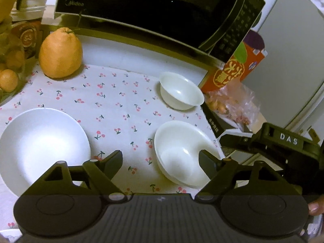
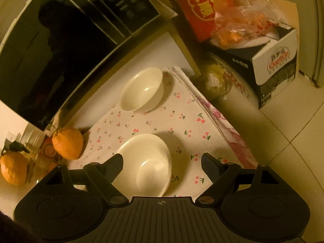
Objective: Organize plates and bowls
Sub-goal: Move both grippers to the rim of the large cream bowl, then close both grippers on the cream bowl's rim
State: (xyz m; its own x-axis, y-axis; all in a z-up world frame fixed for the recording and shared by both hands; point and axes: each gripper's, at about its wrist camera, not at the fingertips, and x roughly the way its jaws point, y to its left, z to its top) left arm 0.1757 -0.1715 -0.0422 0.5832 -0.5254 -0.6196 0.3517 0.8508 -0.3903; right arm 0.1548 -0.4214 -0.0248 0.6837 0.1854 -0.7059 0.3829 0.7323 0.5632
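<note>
Three white dishes sit on a cherry-print cloth [image 1: 113, 109]. A wide plate [image 1: 42, 145] lies at the left, a small bowl [image 1: 180, 91] stands at the back right, and a larger bowl [image 1: 182, 154] is nearer. My left gripper [image 1: 161, 162] is open just over the larger bowl's left rim, its right finger [image 1: 206, 162] above the bowl's inside, not pressing. In the right wrist view my right gripper [image 2: 162, 162] hangs open above the same larger bowl [image 2: 149, 166], holding nothing; the small bowl [image 2: 141, 90] lies beyond. The plate is out of that view.
A black microwave [image 1: 141, 6] closes off the back. A big orange citrus fruit [image 1: 60, 54] sits back left beside a jar of small oranges [image 1: 10, 75]. A red carton [image 1: 237, 68] and a boxed plastic snack bag [image 1: 232, 103] crowd the right edge. Tiled floor [image 2: 293, 141] lies beyond.
</note>
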